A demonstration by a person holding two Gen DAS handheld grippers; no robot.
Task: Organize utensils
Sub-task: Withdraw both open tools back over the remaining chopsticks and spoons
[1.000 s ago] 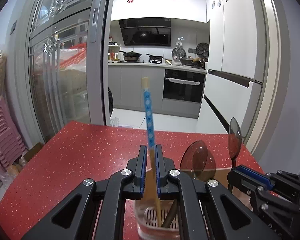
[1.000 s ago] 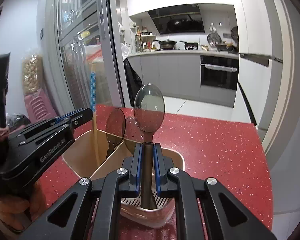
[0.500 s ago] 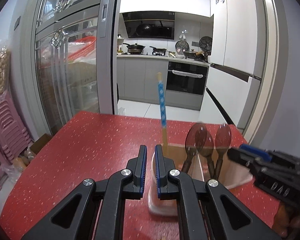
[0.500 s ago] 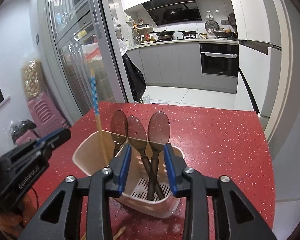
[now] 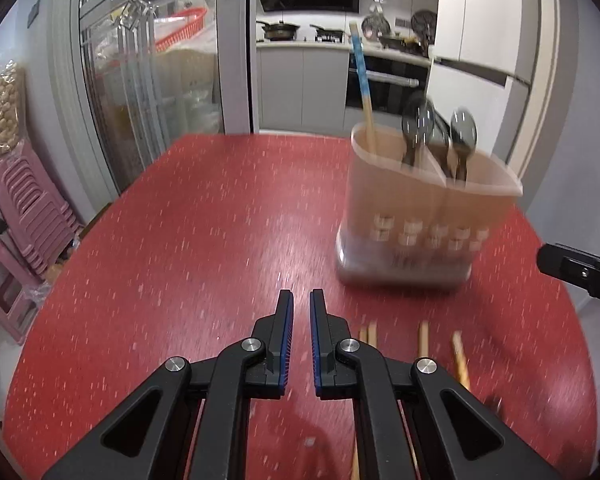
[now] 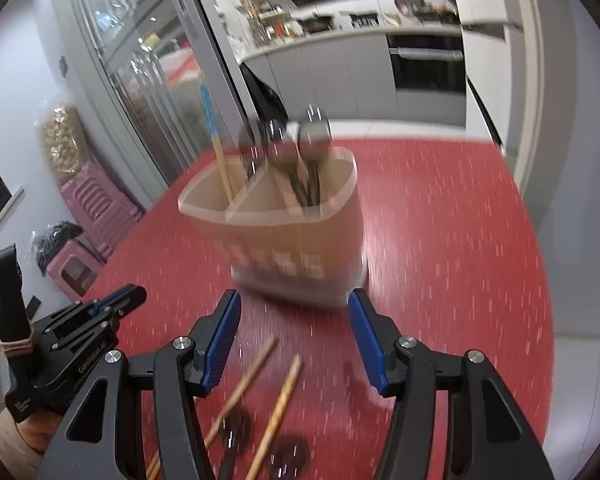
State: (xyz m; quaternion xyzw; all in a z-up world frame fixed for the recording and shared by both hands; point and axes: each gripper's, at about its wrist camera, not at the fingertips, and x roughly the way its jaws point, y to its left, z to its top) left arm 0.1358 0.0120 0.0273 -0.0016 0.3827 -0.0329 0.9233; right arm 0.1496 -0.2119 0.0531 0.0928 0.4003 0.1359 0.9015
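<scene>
My left gripper (image 5: 301, 300) is nearly closed and empty; my right gripper (image 6: 293, 308) gapes wide, empty. The thin wooden chopsticks (image 6: 278, 408) on the red speckled table (image 5: 180, 220) look light, stiff and slippery; I'd pinch mid-shaft. The beige translucent divided plastic holder (image 5: 424, 216) has one blue-patterned chopstick (image 5: 363, 88) in one compartment and dark spoons (image 5: 420, 124) in the other.
</scene>
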